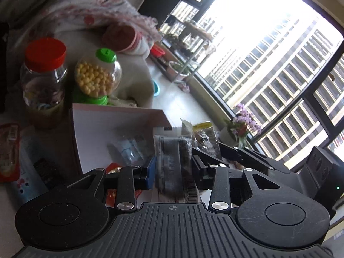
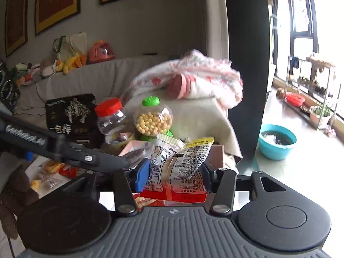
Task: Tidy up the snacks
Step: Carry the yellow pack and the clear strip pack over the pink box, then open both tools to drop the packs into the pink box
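The left gripper (image 1: 173, 172) pinches a dark snack packet (image 1: 172, 161) at 12 o'clock above the white box (image 1: 111, 129); the right gripper (image 2: 175, 172) clamps a red-and-white snack bag (image 2: 178, 167), with two jars (image 2: 153, 118) at 11 o'clock

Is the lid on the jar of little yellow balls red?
No, the jar of yellow balls has a green lid; the red lid tops the clear jar beside it.

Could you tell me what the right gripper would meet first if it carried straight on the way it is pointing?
Probably the open box just beyond the printed snack packet that the right gripper holds. Behind it stand the green-capped jar and the sofa; depth is hard to judge.
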Demonstrator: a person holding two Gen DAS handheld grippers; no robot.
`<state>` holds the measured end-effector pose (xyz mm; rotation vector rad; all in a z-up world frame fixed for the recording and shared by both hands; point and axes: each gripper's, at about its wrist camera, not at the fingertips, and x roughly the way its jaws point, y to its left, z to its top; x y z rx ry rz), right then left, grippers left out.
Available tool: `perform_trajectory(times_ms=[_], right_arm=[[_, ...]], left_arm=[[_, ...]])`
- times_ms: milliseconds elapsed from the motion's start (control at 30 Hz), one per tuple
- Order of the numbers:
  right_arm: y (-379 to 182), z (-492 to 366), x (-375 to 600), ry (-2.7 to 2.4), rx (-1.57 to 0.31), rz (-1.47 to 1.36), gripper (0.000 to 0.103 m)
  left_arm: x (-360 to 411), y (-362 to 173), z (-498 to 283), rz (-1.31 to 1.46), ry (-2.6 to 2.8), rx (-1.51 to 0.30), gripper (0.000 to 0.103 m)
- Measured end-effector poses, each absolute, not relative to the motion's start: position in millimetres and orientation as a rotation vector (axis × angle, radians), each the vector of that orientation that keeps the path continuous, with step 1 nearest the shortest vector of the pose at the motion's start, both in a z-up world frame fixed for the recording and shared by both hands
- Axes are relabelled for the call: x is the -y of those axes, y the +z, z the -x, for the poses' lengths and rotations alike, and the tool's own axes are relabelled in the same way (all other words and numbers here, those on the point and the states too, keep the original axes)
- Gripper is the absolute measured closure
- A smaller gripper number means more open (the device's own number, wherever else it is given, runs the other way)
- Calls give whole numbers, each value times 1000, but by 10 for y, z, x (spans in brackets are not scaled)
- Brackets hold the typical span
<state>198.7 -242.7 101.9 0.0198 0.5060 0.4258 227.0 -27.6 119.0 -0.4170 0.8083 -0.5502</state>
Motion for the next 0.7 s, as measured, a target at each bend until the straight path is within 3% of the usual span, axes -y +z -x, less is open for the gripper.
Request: perform_trajectory(times_ms=[200, 300, 467, 633, 700], right_arm=[[603, -2445, 2360, 408, -632, -47, 48], [529, -2408, 2420, 400, -622, -67, 41], [513, -2228, 2443, 390, -581, -47, 38], [555, -2092, 2364, 397, -572, -35, 38], [588, -2015, 2328, 403, -563, -21, 38]], left_arm=[[289, 872, -2908, 437, -463, -938, 58], [268, 792, -2979, 454, -499, -905, 58], [227, 769, -2834, 413, -616, -843, 58], [76, 685, -2673, 479, -636, -946, 69], [-28, 622, -2611, 556, -619, -995, 80]])
